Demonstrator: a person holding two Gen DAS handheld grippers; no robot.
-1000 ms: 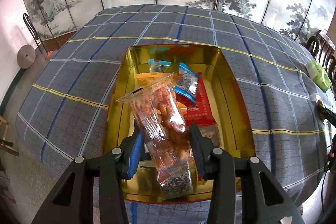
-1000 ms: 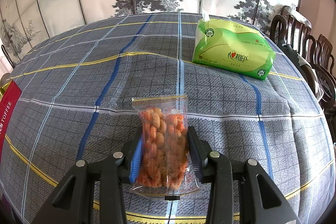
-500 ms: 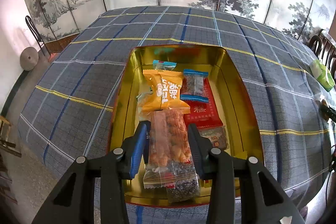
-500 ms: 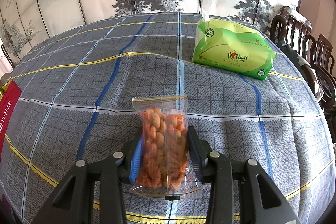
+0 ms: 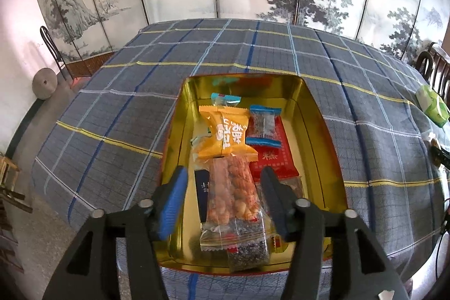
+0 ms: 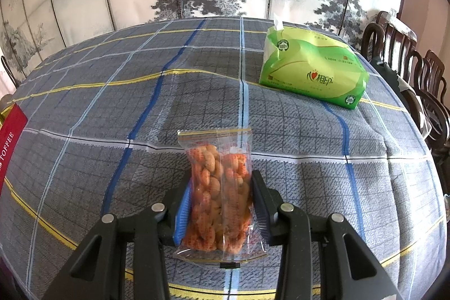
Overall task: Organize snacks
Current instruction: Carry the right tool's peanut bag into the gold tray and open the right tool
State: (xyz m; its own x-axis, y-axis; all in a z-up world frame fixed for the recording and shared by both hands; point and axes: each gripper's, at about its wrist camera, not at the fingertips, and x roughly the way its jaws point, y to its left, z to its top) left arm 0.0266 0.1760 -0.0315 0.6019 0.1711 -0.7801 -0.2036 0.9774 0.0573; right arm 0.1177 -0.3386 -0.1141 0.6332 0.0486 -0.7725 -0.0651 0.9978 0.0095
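Observation:
A gold tin [image 5: 317, 114] sits on the plaid tablecloth and holds several snacks: an orange packet [image 5: 227, 134], a blue-edged seed packet [image 5: 263, 125], a red packet [image 5: 271, 159] and a clear bag of orange peanuts [image 5: 233, 193]. My left gripper [image 5: 223, 187] is open above the tin, its fingers apart on either side of that peanut bag, which lies in the tin. My right gripper [image 6: 222, 196] is shut on a second clear bag of orange peanuts [image 6: 219, 187], held just above the cloth.
A green tissue pack [image 6: 312, 78] lies on the table at the far right, also visible in the left wrist view [image 5: 431, 106]. Dark wooden chairs [image 6: 416, 80] stand along the right edge. A red lid [image 6: 9, 131] shows at the left. A painted folding screen stands behind the table.
My left gripper lowered the peanut bag into the tin, then opened and let it go. The right gripper has not moved.

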